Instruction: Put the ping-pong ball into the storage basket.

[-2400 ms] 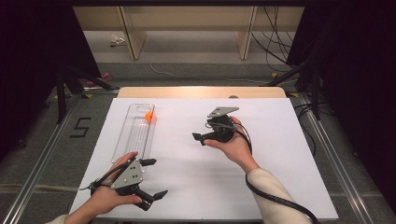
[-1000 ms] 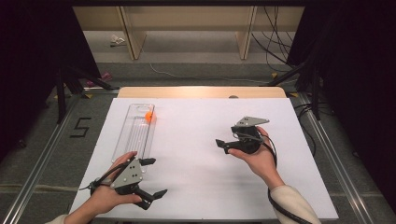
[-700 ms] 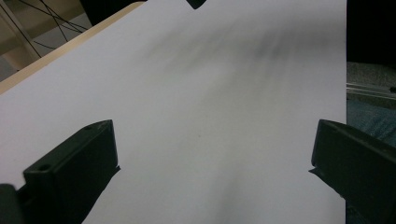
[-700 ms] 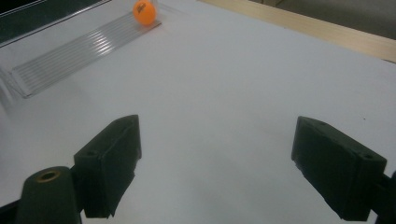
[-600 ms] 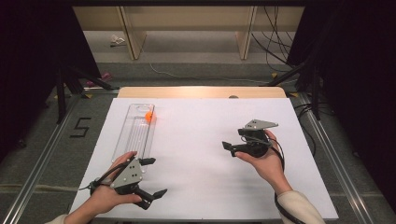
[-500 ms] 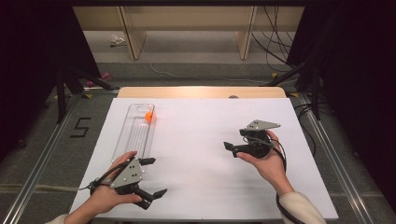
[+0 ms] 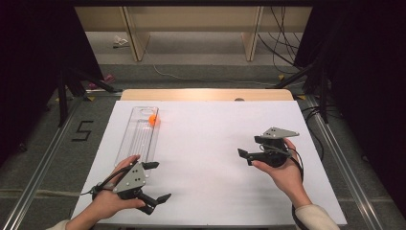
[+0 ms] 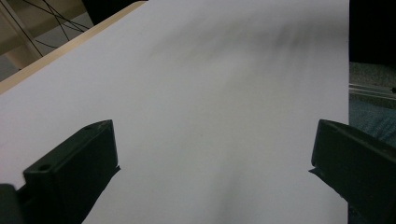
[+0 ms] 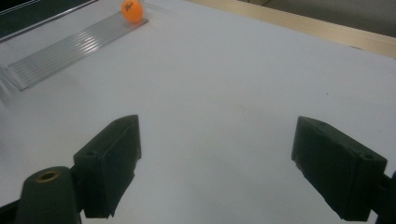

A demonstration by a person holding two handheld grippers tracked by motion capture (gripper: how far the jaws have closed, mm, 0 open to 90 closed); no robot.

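From above, I am holding my left gripper at the near left of the white worktop, jaws spread wide and gripping nothing, just beside the near end of the clear tray. My right gripper is hovering at the right, wide open and empty. The orange ball is sitting at the tray's far end.

Along my left gripper, the jaws are standing far apart over bare white worktop.

Along my right gripper, the jaws are gaping over the worktop, well apart from the orange ball on the clear tray.

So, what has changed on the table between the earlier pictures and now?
The right tongs, open and empty, moved from mid-table toward the right edge and nearer the person. The left tongs, the clear tray and the orange ball stayed where they were.
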